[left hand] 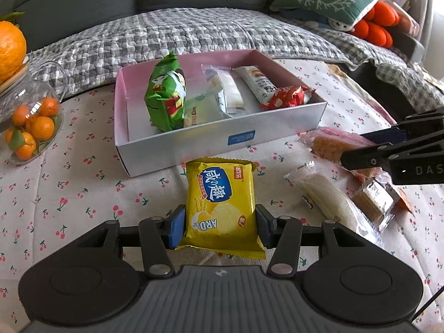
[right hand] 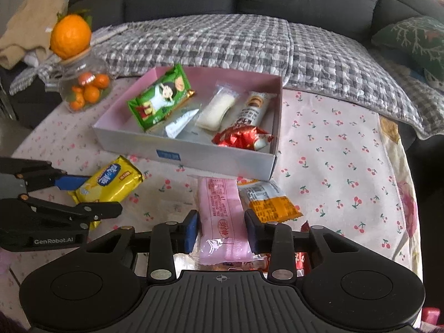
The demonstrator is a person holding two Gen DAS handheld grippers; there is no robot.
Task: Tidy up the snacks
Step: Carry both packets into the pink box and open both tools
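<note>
One yellow cracker packet (left hand: 220,208) is sitting between the left claw (left hand: 220,226) pads, which are pressing its sides, just before the box (left hand: 222,141). One pink wafer packet (right hand: 222,216) is being pinched by the right claw (right hand: 222,233). Five snacks are lying inside the box on the bench (right hand: 333,144).

Pink snack packet (right hand: 223,216) between the right gripper (right hand: 222,231) jaws, near the box (right hand: 194,152).
</note>
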